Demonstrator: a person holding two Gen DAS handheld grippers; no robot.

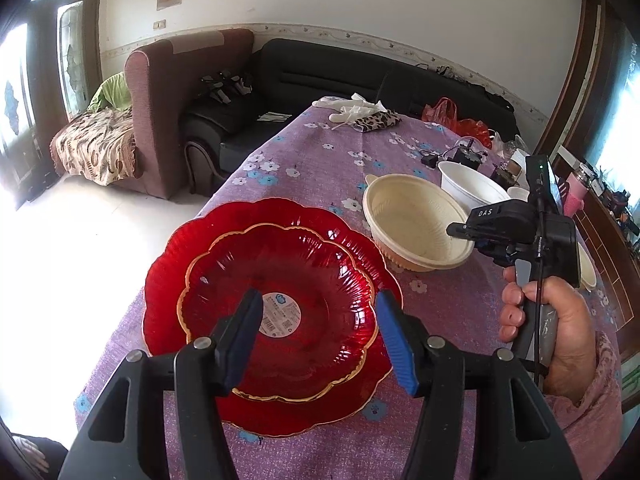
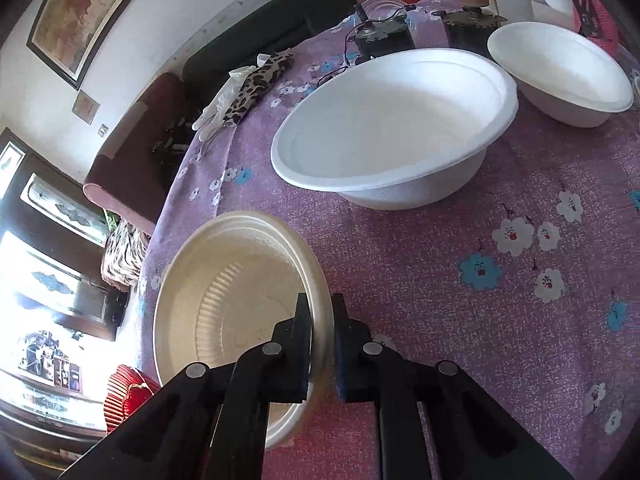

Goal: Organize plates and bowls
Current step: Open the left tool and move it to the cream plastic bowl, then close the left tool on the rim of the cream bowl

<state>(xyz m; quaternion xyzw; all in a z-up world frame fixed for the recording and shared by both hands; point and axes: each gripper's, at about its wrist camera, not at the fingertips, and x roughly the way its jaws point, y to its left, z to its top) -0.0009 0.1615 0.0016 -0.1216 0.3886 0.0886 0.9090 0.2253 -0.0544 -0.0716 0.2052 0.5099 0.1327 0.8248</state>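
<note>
Two red scalloped glass plates are stacked near the table's left edge, a smaller gold-rimmed plate point(image 1: 280, 292) on a larger one point(image 1: 168, 280). My left gripper point(image 1: 318, 298) hangs open just above them, with nothing between its blue pads. To the right stands a cream ribbed plastic bowl point(image 1: 408, 216) point(image 2: 236, 280). My right gripper point(image 2: 320, 304) point(image 1: 464, 232) is shut on that bowl's near rim, one finger inside and one outside. A large white foam bowl point(image 2: 392, 120) stands beyond it, and a smaller white bowl point(image 2: 560, 76) further right. A red plate edge point(image 2: 124, 392) shows at lower left.
A purple flowered cloth point(image 2: 480, 280) covers the table. At its far end lie white gloves point(image 1: 352, 108), a leopard-print pouch point(image 1: 380, 120), small wired devices point(image 2: 384, 36) and a red bag point(image 1: 444, 112). Sofas point(image 1: 320, 76) stand past the table's left edge.
</note>
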